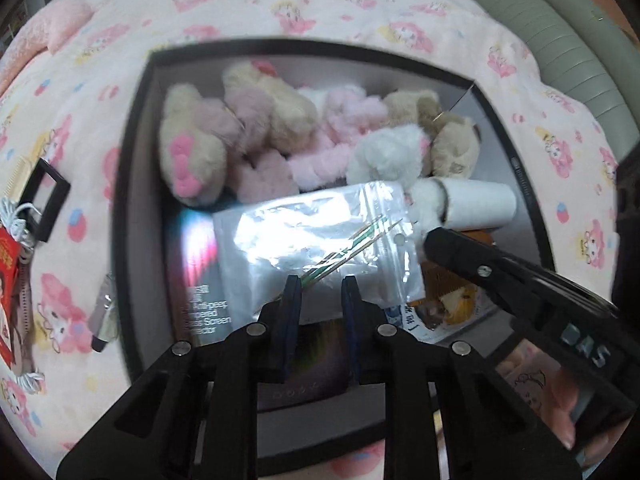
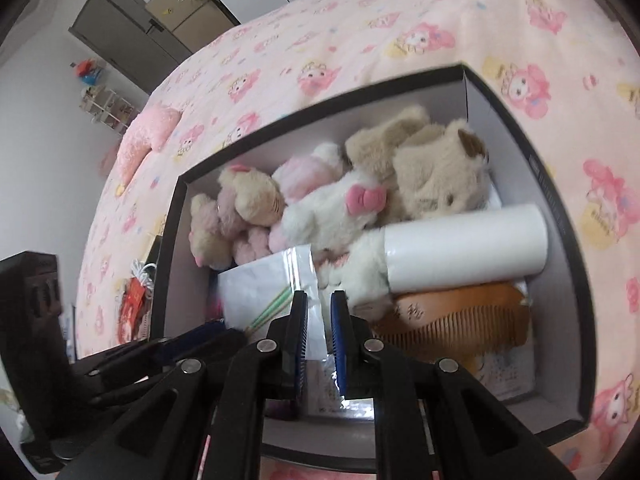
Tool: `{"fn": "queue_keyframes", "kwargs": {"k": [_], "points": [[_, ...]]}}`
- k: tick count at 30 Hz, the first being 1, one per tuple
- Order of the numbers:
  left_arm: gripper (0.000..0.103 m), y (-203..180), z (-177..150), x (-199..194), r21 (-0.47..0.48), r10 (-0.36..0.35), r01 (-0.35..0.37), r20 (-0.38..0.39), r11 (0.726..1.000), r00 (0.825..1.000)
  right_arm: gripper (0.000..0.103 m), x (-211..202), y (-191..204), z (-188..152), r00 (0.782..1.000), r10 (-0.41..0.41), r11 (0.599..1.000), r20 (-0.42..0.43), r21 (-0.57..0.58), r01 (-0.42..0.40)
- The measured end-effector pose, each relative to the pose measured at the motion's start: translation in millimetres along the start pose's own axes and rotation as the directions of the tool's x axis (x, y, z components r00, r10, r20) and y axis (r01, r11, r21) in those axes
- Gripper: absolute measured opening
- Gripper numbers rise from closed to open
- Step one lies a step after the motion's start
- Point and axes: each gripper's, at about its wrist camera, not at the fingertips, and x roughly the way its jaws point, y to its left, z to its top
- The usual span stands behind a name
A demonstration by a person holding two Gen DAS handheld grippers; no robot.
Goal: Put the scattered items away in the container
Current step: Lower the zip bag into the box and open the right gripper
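A dark-walled box (image 1: pixel 132 184) with a pale inside is set on a pink bedspread (image 1: pixel 320 4) printed with cartoon figures. Its far end is packed with plush toys (image 1: pixel 272 136) in beige, pink and white. A white roll (image 2: pixel 464 246) is laid across the toys, and just below it a wooden comb (image 2: pixel 456 322) is seen. A clear plastic bag (image 1: pixel 320 240) holding thin green-tipped sticks (image 1: pixel 352 252) is spread over the middle of the box. The left gripper (image 1: pixel 321 286) is held over the bag's near edge, its fingers parted by a narrow gap with nothing between them. The right gripper (image 2: pixel 319 300) is likewise narrowly parted and empty, poised above the bag. Outside the box, a small black frame (image 1: pixel 48 200), a red packet (image 1: pixel 10 292) and a white cord (image 1: pixel 20 220) are left on the bedspread.
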Motion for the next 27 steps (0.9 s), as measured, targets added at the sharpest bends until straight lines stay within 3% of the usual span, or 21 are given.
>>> {"fn": "queue_keyframes", "kwargs": {"k": [4, 8, 11, 14, 16, 19, 24, 26, 27], "points": [[0.021, 4.4, 3.4, 9.3, -0.010, 0.091, -0.091, -0.050, 0.996, 0.995, 0.011, 4.6, -2.6, 4.0, 1.000, -0.013, 1.000, -0.004, -0.002, 0.013], [0.020, 13.4, -5.2, -5.9, -0.035, 0.031, -0.032, -0.033, 0.999, 0.999, 0.011, 23.6, 3.2, -0.7, 0.996, 0.016, 1.000, -0.089, -0.018, -0.018], [0.020, 11.9, -12.8, -25.5, -0.026, 0.071, -0.070, 0.037, 0.997, 0.997, 0.011, 37.8, 13.2, -2.3, 0.988, 0.041, 0.998, -0.148, -0.044, -0.048], [0.021, 18.1, -15.6, -33.1, -0.043, 0.030, -0.027, 0.059, 0.999, 0.998, 0.011, 40.6, 18.2, -5.0, 0.979, 0.102, 0.993, -0.176, -0.040, -0.111], [0.021, 19.1, -14.9, -30.2, -0.046, 0.006, -0.004, 0.046, 0.999, 0.999, 0.011, 28.4, 16.1, -4.1, 0.992, 0.071, 0.996, -0.104, -0.044, -0.076], [0.021, 11.5, -16.5, -23.3, -0.029, -0.052, 0.053, 0.020, 0.998, 0.998, 0.011, 7.6, 8.4, -1.0, 0.998, -0.054, 0.997, 0.022, -0.045, 0.055], [0.020, -10.1, -6.5, -8.9, 0.025, -0.121, 0.120, 0.009, 0.992, 0.993, 0.011, 4.7, -1.1, -3.1, 0.999, -0.051, 0.999, 0.015, 0.002, 0.051], [0.020, -8.9, 1.8, 1.5, 0.015, -0.169, 0.169, -0.009, 0.985, 0.986, 0.011, 1.8, 3.1, -0.1, 0.996, -0.070, 0.998, 0.051, 0.010, 0.069], [0.020, -8.8, 5.0, 6.6, 0.007, -0.156, 0.156, -0.017, 0.988, 0.988, 0.011, -0.7, 3.1, 0.7, 0.994, -0.078, 0.997, 0.071, 0.015, 0.077]]}}
